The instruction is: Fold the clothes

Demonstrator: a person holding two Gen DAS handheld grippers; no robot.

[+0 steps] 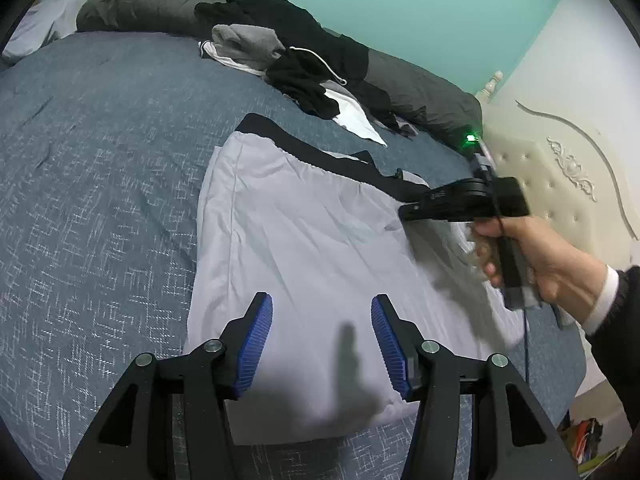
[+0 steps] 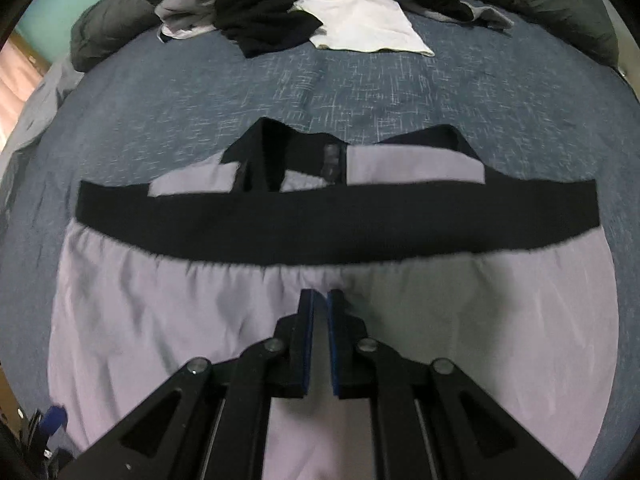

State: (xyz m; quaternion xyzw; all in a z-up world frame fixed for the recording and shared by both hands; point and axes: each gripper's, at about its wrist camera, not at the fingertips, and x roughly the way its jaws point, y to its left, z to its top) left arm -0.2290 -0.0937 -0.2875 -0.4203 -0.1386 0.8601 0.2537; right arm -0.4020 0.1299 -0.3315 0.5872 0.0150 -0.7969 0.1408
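Evidently the pale lilac shorts lie spread flat on the bed so that they can be folded, with their black waistband at the far end and the near hem under the left gripper. That gripper hovers low over the near edge with its blue-padded fingers apart and nothing between them, probably to pin or pick up the hem. The right gripper, held in a person's hand with a dark sleeve and white cuff, points steeply down just short of the waistband. Its fingers are drawn nearly together and I judge no cloth is caught, which suggests smoothing, not grasping. A blue-grey flecked bedspread covers the bed. Unfolded dark, grey and white clothes are heaped at the far side, a cream tufted headboard stands right, and the wall is teal.
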